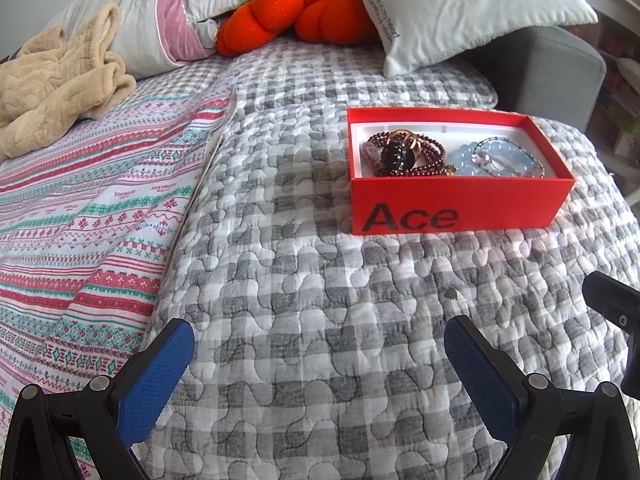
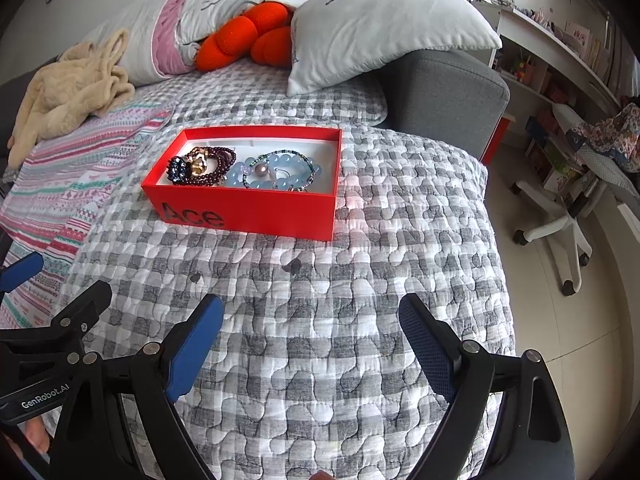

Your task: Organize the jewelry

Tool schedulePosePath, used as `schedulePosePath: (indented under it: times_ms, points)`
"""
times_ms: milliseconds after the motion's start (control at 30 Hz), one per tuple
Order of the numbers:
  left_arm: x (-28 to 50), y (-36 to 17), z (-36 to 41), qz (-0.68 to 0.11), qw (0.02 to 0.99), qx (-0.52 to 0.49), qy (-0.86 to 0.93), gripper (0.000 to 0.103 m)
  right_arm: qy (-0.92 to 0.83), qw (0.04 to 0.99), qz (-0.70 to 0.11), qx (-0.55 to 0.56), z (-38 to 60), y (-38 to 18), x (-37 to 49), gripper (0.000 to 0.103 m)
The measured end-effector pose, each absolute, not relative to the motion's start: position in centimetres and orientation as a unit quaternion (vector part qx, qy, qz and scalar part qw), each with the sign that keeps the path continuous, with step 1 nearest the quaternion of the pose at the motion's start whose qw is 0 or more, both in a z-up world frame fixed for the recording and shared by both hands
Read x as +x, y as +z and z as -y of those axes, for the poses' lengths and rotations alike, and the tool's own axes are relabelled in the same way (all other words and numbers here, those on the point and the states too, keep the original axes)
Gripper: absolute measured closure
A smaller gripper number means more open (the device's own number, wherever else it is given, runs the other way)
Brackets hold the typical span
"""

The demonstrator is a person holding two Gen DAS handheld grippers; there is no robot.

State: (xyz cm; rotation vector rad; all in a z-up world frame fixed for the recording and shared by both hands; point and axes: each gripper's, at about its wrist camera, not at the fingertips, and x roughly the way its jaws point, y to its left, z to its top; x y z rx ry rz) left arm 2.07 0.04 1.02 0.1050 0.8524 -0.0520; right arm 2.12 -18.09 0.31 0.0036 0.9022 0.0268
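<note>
A red box (image 1: 460, 208) marked "Ace" sits on the grey checked quilt (image 1: 300, 280); it also shows in the right wrist view (image 2: 256, 210). Inside lie a dark red bead bracelet (image 1: 424, 152) with a dark gemmed gold ring (image 1: 396, 154), and a pale blue bead bracelet (image 1: 496, 160). The right wrist view shows the same red bracelet (image 2: 218, 168) and blue bracelet (image 2: 276, 178). My left gripper (image 1: 320, 344) is open and empty, well short of the box. My right gripper (image 2: 312, 320) is open and empty, also short of the box.
A striped patterned blanket (image 1: 80, 220) lies left, with a beige fleece (image 1: 52, 92) on it. Pillows (image 1: 460, 4) and an orange plush (image 1: 288, 12) lie at the back. A grey sofa arm (image 2: 448, 88), an office chair base (image 2: 556, 232) and shelves stand to the right, past the bed edge.
</note>
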Motion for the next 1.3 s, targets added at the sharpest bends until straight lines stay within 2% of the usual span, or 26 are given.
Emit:
schedulePosePath:
  times_ms: [1300]
  points:
    - [1.75, 1.2, -0.21, -0.404, 0.913, 0.055, -0.028, 0.001, 0.008, 0.9, -0.435, 0.004, 18.32, 0.38, 2.26, 0.012]
